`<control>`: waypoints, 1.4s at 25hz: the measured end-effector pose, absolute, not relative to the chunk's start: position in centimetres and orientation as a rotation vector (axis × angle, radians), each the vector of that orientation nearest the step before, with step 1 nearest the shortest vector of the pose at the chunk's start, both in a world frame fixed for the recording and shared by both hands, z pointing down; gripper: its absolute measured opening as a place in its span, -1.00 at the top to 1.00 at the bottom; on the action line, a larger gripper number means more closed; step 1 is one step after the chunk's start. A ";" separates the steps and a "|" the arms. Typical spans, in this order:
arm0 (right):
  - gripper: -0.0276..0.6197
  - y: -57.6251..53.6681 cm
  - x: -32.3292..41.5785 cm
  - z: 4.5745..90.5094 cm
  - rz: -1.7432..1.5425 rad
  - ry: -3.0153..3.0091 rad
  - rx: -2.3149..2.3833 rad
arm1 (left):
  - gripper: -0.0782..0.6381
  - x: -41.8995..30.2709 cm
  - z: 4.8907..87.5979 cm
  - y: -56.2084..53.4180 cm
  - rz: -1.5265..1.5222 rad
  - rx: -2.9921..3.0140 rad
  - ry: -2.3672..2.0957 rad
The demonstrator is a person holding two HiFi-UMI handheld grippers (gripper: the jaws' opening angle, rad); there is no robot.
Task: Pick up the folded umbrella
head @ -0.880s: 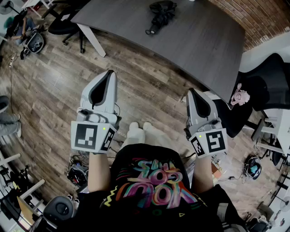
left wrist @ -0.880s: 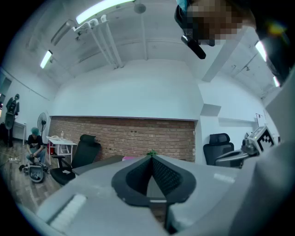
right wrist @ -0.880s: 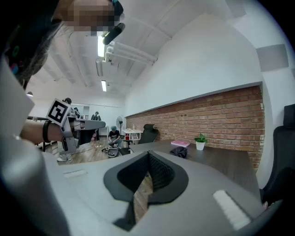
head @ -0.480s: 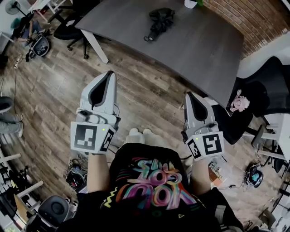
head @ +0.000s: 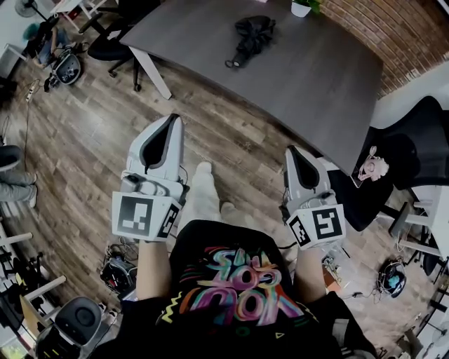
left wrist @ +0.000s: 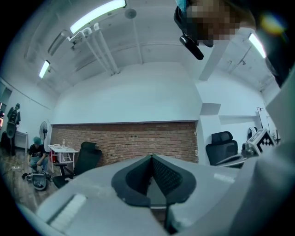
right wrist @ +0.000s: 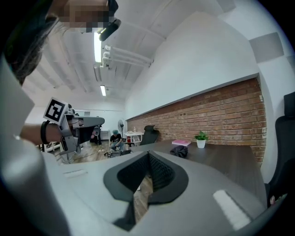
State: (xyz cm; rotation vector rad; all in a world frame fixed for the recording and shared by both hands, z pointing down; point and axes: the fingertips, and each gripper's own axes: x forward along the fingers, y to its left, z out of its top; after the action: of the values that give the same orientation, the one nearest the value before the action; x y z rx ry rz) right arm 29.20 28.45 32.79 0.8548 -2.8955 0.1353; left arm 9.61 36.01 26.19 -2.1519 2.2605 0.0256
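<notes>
The folded black umbrella [head: 251, 38] lies on the far part of the dark grey table [head: 316, 77]; the right gripper view shows it small and distant [right wrist: 179, 151]. My left gripper [head: 173, 120] is held over the wooden floor, short of the table's near edge, jaws shut and empty [left wrist: 151, 159]. To its right, my right gripper [head: 290, 150] is close to the table's near edge, also shut with nothing between its jaws [right wrist: 148, 154]. Both point toward the table, well apart from the umbrella.
A small potted plant [head: 302, 7] and a pink book [right wrist: 181, 142] sit on the table beyond the umbrella. A black office chair [head: 414, 140] stands at the right, more chairs [head: 112, 42] at the far left. The brick wall [head: 393, 28] runs behind. Cables lie on the floor.
The table and umbrella have slid lower in the head view, so they are nearer, and the potted plant has come into sight. One leg has stepped forward. Both grippers stay shut.
</notes>
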 end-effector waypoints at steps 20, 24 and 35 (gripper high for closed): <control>0.92 14.4 14.5 34.9 0.185 -2.781 0.925 | 0.78 -6.2 27.8 21.4 0.050 -2.246 2.221; 0.92 11.7 12.3 34.8 0.177 -2.757 0.986 | 0.78 -9.2 27.8 18.6 0.054 -2.277 2.188; 0.92 8.4 9.3 35.9 0.207 -2.680 1.119 | 0.78 -14.0 29.6 14.6 0.032 -2.369 2.152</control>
State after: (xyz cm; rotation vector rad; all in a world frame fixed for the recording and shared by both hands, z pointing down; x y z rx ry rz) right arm 9.34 8.42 35.88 1.1188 -2.6804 0.2071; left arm -13.96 14.59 29.60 -2.3692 2.1522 0.0316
